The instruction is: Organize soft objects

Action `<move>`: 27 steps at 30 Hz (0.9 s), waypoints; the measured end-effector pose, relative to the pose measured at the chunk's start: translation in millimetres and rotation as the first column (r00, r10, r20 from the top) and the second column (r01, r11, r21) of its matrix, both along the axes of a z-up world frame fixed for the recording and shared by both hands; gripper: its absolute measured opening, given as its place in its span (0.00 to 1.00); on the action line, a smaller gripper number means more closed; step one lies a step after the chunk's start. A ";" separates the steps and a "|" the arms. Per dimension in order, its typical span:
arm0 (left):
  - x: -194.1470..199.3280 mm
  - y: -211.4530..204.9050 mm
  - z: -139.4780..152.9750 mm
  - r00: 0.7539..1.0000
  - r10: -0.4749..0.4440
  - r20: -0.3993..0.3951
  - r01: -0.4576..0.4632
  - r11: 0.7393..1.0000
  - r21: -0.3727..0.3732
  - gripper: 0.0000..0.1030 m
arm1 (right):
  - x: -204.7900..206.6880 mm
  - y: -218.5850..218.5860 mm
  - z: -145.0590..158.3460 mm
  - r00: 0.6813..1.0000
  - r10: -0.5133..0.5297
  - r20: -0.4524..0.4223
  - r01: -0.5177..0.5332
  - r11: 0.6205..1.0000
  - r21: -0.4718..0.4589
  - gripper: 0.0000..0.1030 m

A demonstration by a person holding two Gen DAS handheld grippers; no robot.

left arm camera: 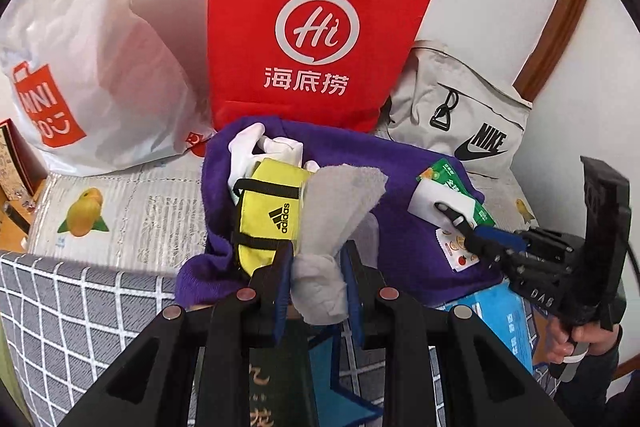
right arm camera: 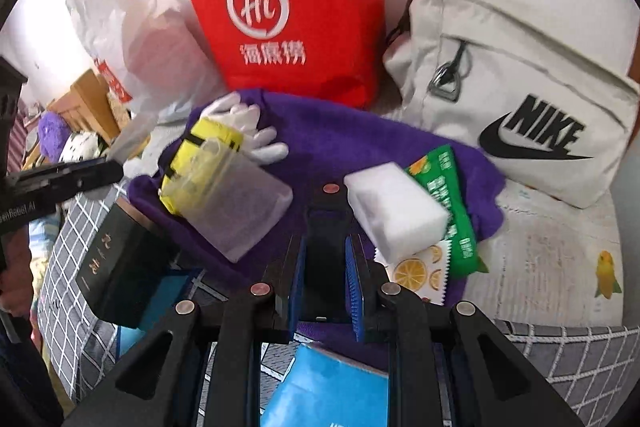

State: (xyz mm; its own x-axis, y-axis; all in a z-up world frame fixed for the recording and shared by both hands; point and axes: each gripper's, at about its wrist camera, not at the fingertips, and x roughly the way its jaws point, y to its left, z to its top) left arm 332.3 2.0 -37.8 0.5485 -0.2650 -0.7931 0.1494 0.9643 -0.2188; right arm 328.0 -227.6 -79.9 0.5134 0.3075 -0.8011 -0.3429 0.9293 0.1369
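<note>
Gray cloth (left arm camera: 340, 211) bunches between my left claw's (left arm camera: 316, 281) pinching pads. My right claw (right arm camera: 324, 267) grips one black strap (right arm camera: 322, 227). Beyond: one purple towel (left arm camera: 400, 167), one yellow pouch (left arm camera: 272, 211).

We see a red paper bag (left arm camera: 320, 27) upright against the wall, a white plastic bag (left arm camera: 92, 67) to its left and a pale Nike bag (right arm camera: 516, 95) to its right. Under everything lies a mat (left arm camera: 120, 211) printed with yellow fruit, beside a grey checked cloth (left arm camera: 60, 323). A dark book (right arm camera: 120, 259) and a blue box (left arm camera: 504, 319) lie nearest us.
</note>
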 end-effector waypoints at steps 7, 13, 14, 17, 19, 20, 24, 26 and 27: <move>18.4 -6.8 -12.7 1.000 -0.008 -0.029 0.008 1.000 0.000 0.23 | 12.7 -4.0 -16.6 0.999 0.002 -0.041 -0.003 1.000 -0.029 0.20; 29.4 -16.8 -20.7 0.998 -0.018 -0.052 0.019 1.000 0.007 0.23 | 22.6 -6.3 -31.1 0.997 0.019 -0.078 -0.021 0.999 -0.031 0.20; 30.6 -17.7 -21.8 0.998 -0.021 -0.055 0.022 1.000 0.008 0.23 | 24.4 -6.6 -33.1 0.996 0.020 -0.087 -0.023 0.999 -0.030 0.20; 34.6 -22.2 -25.2 0.997 -0.030 -0.065 0.031 0.999 0.012 0.23 | 27.1 -7.2 -36.7 0.995 0.025 -0.095 -0.028 0.999 -0.032 0.20; 36.5 -24.7 -26.3 0.997 -0.034 -0.067 0.035 0.999 0.015 0.23 | 28.9 -7.6 -39.3 0.994 0.027 -0.103 -0.031 0.999 -0.033 0.20; 37.4 -26.2 -26.7 0.997 -0.038 -0.068 0.039 0.999 0.016 0.23 | 29.3 -7.9 -40.1 0.994 0.030 -0.107 -0.033 0.999 -0.033 0.20; 40.9 -32.8 -30.3 0.996 -0.047 -0.079 0.049 0.999 0.020 0.23 | 28.3 -10.1 -44.3 0.991 0.043 -0.126 -0.047 0.998 -0.031 0.20; 43.1 -36.9 -33.3 0.995 -0.052 -0.089 0.054 0.998 0.019 0.23 | 27.7 -11.1 -46.4 0.990 0.045 -0.132 -0.050 0.998 -0.038 0.21; 44.2 -39.0 -34.7 0.994 -0.052 -0.094 0.055 0.998 0.019 0.23 | 27.8 -11.4 -47.2 0.990 0.045 -0.135 -0.051 0.998 -0.037 0.21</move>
